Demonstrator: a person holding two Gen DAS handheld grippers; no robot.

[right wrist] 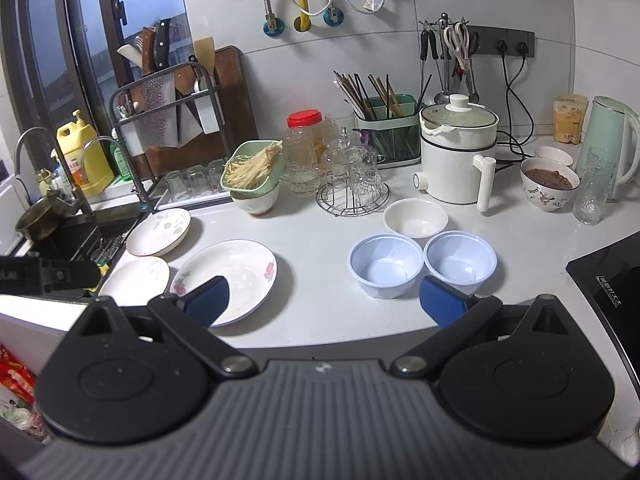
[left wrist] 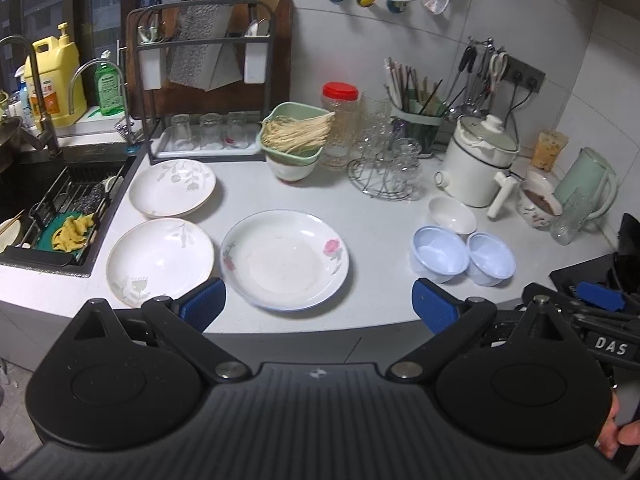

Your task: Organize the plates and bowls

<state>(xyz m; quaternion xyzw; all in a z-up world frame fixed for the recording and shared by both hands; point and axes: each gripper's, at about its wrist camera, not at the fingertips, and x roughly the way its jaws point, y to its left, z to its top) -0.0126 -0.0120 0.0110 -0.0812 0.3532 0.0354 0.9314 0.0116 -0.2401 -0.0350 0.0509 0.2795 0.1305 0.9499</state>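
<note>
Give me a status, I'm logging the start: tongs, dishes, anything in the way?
Left tongs open, empty. Right tongs open, empty. Three plates and three bowls unstacked on counter. Nothing blocking.

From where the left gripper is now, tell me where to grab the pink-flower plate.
Take the pink-flower plate by its near rim, coming in low from the counter edge. It lies flat, so only the raised rim offers the fingers a pinch. The left gripper, open, already faces that rim, probably the easiest approach.
</note>
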